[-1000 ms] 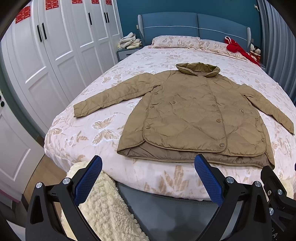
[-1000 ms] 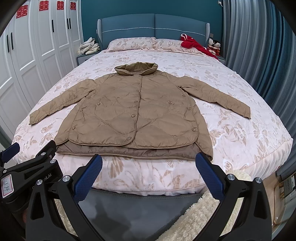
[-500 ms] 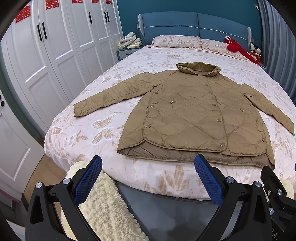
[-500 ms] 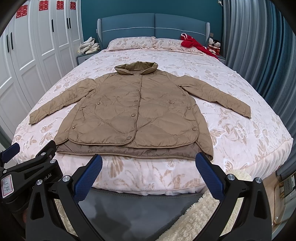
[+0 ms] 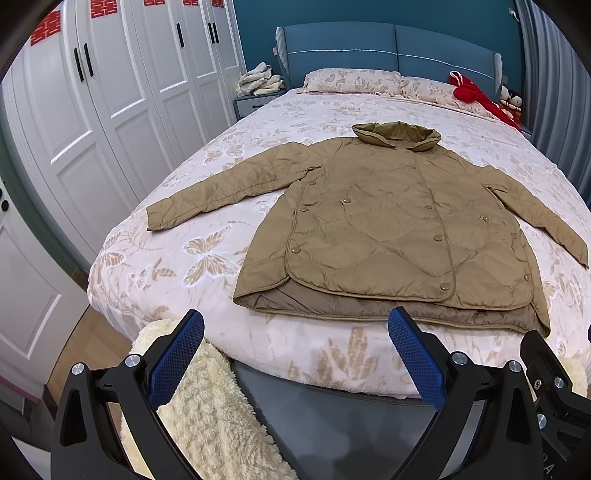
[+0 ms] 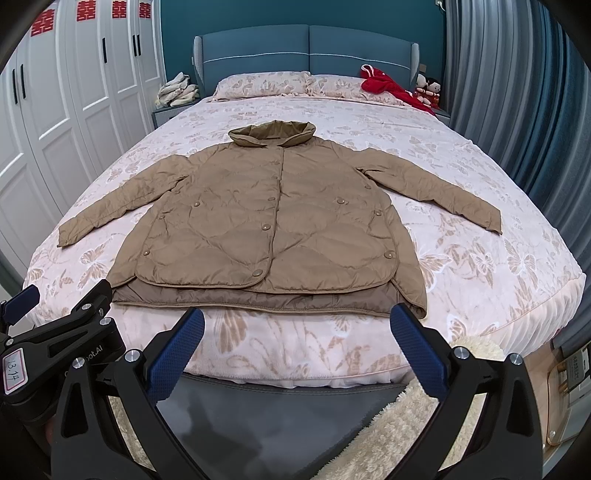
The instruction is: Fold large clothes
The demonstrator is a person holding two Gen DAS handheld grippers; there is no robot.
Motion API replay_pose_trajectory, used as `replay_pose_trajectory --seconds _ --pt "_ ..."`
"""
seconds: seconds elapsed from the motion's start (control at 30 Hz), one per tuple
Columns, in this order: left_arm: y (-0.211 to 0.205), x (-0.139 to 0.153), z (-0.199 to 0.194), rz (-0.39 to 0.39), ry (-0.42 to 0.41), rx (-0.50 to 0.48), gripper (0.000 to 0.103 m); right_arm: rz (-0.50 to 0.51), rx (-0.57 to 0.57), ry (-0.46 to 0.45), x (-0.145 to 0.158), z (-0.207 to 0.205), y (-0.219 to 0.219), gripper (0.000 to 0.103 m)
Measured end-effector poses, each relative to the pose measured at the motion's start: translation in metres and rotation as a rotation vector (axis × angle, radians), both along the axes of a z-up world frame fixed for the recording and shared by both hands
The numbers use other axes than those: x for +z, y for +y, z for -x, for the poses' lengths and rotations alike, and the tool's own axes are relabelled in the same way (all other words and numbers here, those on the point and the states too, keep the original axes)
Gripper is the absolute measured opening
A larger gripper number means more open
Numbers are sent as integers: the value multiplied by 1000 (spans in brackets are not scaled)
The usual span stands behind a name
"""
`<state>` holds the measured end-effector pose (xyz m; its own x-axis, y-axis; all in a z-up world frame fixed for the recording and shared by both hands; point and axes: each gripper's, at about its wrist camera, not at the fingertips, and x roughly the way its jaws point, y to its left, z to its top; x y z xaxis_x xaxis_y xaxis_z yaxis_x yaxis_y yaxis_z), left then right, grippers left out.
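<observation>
A bed (image 6: 480,295) in a pink butterfly-print cover is filling the room, its blue padded headboard (image 6: 306,48) leaning against a teal wall (image 6: 295,14) at 12 o'clock. White panelled wardrobes (image 5: 110,92) are lining the 9 o'clock side, grey-blue curtains (image 6: 517,110) are hanging at 3 o'clock, and a cream fleecy rug (image 5: 210,413) is lying on wooden flooring (image 5: 70,354).

I get bright, even indoor light in both wrist views, with no hard glare. The bed (image 5: 229,343) is evenly lit; the jacket (image 6: 266,221) casts only a thin soft shadow along its near hem. Focus is sharp across the scene. Fisheye distortion bends the wardrobe doors (image 5: 110,110) on the left and the curtain (image 6: 517,122) on the right, and black vignetting fills every corner. Below the bed's near edge I see a darker, shaded zone.
</observation>
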<state>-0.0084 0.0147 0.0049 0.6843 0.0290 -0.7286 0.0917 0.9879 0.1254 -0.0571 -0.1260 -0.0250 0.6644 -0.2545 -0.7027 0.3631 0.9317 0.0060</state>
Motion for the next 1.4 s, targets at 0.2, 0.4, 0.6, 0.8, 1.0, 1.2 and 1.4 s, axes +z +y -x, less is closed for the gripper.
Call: replay_pose_trajectory --seconds 0.2,0.4,0.6,0.8,1.0,1.2,1.4 --pt "0 0 0 0 0 0 98 -1 0 1 -1 0 0 98" --pt "2 -4 2 -1 5 1 98 -5 -1 3 -2 0 1 98" --pt "0 -14 -3 -6 30 6 98 -79 11 20 -15 -2 -3 98" --pt "-11 -21 -19 0 52 -25 98 -183 1 42 -37 -17 -36 98" --pt "-17 -29 -53 13 86 -39 98 -246 -118 5 -46 -33 -113 98" --pt "-21 -34 -92 18 85 -18 98 -351 -274 -81 -55 -54 -233 98" --pt "-22 -45 -136 29 103 53 98 -444 -510 -172 -85 -66 -364 98"
